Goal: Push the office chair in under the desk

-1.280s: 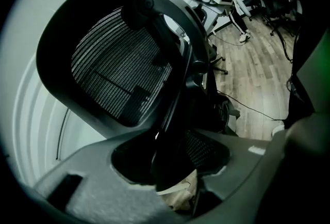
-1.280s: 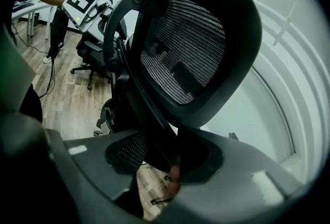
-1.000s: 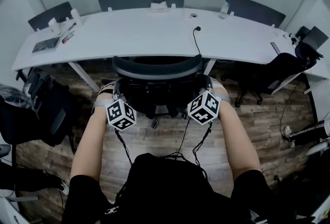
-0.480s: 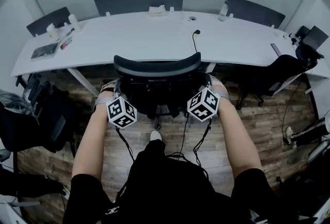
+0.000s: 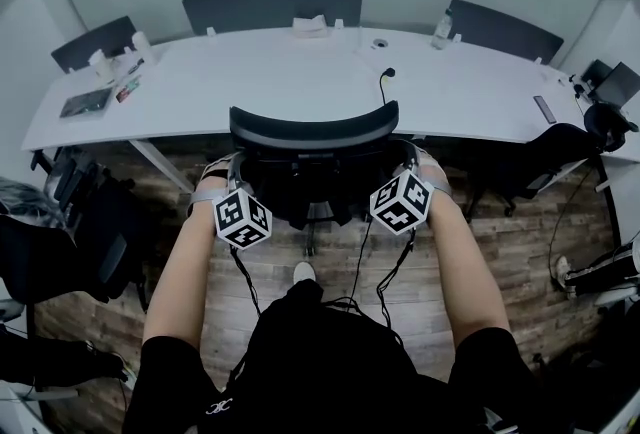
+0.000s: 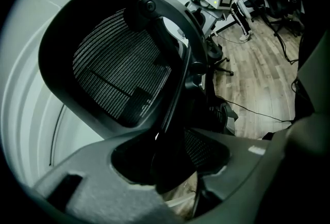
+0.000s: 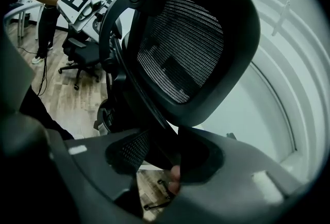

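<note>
Office chair point(image 5: 310, 137) (black mesh back) stands upright, gripped by left tongs point(image 6: 166, 169) and right tongs point(image 7: 170, 162).

Centre: office chair point(image 5: 310, 137), its back toward the person, at the near edge of the surface point(image 5: 200, 82). Left claw point(image 5: 234, 172) at 9 o'clock of the chair back and right claw point(image 5: 404, 164) at 3 o'clock, each clamped on its frame. Behind the surface: left far chair point(image 5: 95, 40) at 11 o'clock, middle far chair point(image 5: 272, 4) at 12, right far chair point(image 5: 500, 27) at 1. Cable point(image 5: 383, 87) lies on the surface, just beyond the chair back.
</note>
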Demonstrator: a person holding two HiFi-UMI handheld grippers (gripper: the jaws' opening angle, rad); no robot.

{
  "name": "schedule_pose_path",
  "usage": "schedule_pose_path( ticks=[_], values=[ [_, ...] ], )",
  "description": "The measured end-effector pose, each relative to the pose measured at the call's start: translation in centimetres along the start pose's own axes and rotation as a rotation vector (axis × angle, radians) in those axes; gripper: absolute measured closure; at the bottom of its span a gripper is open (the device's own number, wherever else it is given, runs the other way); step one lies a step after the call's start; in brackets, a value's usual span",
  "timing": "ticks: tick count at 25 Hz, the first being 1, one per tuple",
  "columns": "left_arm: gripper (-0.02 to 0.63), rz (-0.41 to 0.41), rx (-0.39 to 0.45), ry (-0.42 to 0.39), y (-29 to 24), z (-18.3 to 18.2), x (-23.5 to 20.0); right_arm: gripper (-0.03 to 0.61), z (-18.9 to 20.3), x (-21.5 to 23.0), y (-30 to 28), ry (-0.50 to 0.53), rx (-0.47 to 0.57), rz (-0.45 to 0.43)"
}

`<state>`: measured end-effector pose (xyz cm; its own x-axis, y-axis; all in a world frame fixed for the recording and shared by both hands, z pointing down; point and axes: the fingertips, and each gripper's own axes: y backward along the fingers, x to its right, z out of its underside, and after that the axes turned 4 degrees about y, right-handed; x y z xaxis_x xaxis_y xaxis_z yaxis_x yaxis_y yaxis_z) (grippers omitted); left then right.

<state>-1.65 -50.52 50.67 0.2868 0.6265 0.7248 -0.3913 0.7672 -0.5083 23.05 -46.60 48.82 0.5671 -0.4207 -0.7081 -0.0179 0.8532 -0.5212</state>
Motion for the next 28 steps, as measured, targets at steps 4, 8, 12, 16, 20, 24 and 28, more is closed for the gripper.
schedule_pose_path(
  ticks=[4, 8, 12, 16, 20, 24, 28],
  values=[
    [0.439, 0.001, 0.000, -0.007, -1.8, -0.6, -0.9, 0.410, 0.2, 1.5, -1.9, -0.015, -0.002, 0.009],
    [0.439, -0.004, 0.002, 0.002, -3.5, -0.9, -2.0, 0.410, 0.2, 2.9, -3.7, -0.028, -0.016, 0.013],
    [0.439, -0.004, -0.009, 0.002, -5.0, -1.3, -2.8, 0.410, 0.3, 4.2, -5.4, -0.036, -0.031, 0.016],
    [0.440, -0.002, -0.007, 0.000, -6.3, -1.8, -3.7, 0.411, 0.2, 5.3, -6.8, -0.034, -0.056, 0.012],
    [0.440, 0.000, 0.015, 0.000, -7.3, -1.8, -4.4, 0.413, -0.1, 5.9, -7.8, -0.022, -0.051, 0.016],
    [0.437, -0.006, 0.026, -0.002, -8.3, -1.2, -5.7, 0.413, -1.0, 6.2, -8.8, -0.023, -0.041, 0.023],
    [0.436, -0.005, 0.018, 0.006, -9.1, -0.3, -6.8, 0.413, -2.0, 6.0, -9.2, -0.021, -0.029, 0.015]
  ],
)
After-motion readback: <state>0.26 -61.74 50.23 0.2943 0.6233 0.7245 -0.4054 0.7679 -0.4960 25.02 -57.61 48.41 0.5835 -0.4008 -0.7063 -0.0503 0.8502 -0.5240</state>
